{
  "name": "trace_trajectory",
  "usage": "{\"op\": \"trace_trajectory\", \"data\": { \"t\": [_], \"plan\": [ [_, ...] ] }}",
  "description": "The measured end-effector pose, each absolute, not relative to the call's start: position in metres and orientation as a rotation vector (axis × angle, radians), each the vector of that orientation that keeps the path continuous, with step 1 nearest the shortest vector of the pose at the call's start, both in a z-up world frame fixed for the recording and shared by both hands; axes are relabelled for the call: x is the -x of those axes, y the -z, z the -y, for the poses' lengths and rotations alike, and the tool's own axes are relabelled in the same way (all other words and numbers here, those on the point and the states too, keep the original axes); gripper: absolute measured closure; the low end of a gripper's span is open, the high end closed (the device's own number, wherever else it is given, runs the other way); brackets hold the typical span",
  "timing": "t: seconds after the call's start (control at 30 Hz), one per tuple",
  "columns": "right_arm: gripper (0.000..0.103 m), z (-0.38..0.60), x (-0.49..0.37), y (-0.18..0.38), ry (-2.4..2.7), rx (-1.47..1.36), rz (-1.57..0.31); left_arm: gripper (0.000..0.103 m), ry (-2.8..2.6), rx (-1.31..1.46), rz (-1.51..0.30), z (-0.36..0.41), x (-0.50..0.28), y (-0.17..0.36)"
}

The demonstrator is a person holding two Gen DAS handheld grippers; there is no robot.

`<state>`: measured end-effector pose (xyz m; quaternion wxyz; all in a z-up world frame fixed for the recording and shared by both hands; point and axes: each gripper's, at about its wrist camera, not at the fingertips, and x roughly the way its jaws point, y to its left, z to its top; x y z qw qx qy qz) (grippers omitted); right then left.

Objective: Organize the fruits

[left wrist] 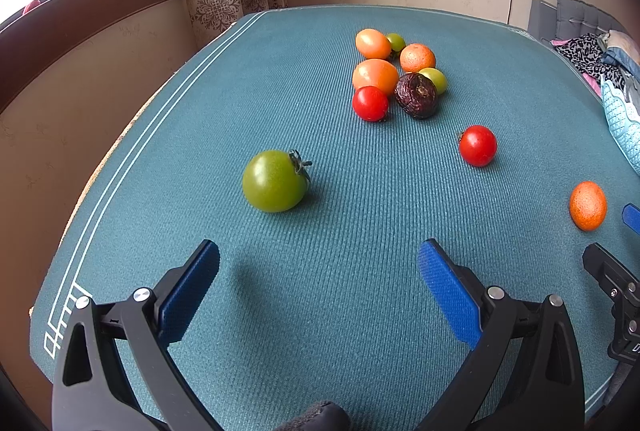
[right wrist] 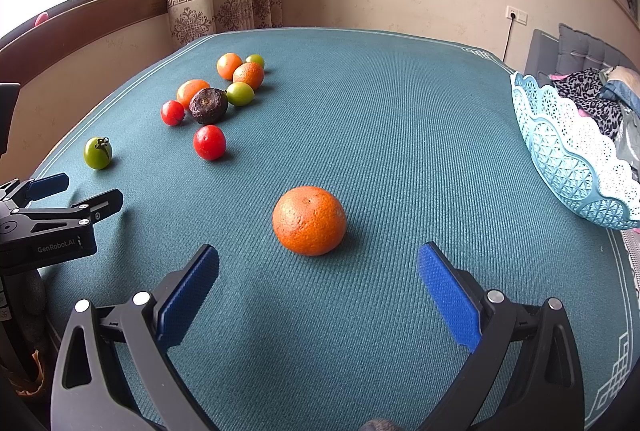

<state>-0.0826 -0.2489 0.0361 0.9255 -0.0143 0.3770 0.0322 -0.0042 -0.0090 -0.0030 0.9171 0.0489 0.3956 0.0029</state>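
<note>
My left gripper [left wrist: 319, 259] is open and empty above the teal table mat [left wrist: 320, 291]. A green tomato [left wrist: 275, 180] lies just ahead of it, slightly left. My right gripper [right wrist: 318, 259] is open and empty, with an orange mandarin [right wrist: 309, 220] lying just ahead between its fingers. The same mandarin shows at the right in the left wrist view [left wrist: 587, 205]. A red tomato [left wrist: 477, 145] lies alone. Farther back is a cluster of fruits [left wrist: 394, 71]: orange, green and red ones and a dark purple one [left wrist: 416, 95].
A light blue lattice basket [right wrist: 576, 155] stands at the table's right edge. The left gripper's body [right wrist: 48, 227] is at the left of the right wrist view. A wall, window and curtain lie beyond the table; a sofa with clothes is at the right.
</note>
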Motion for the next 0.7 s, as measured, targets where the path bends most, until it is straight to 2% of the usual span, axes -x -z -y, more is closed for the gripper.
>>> {"op": "trace_trajectory", "data": {
  "t": [0.3, 0.7],
  "plan": [
    [0.005, 0.267, 0.066, -0.026, -0.108, -0.102, -0.879, 0.002, 0.007, -0.001, -0.883, -0.01, -0.009, 0.004],
    [0.005, 0.261, 0.039, -0.025, -0.103, -0.092, -0.952, 0.002, -0.024, -0.025, -0.911, -0.016, -0.028, 0.004]
  ]
}}
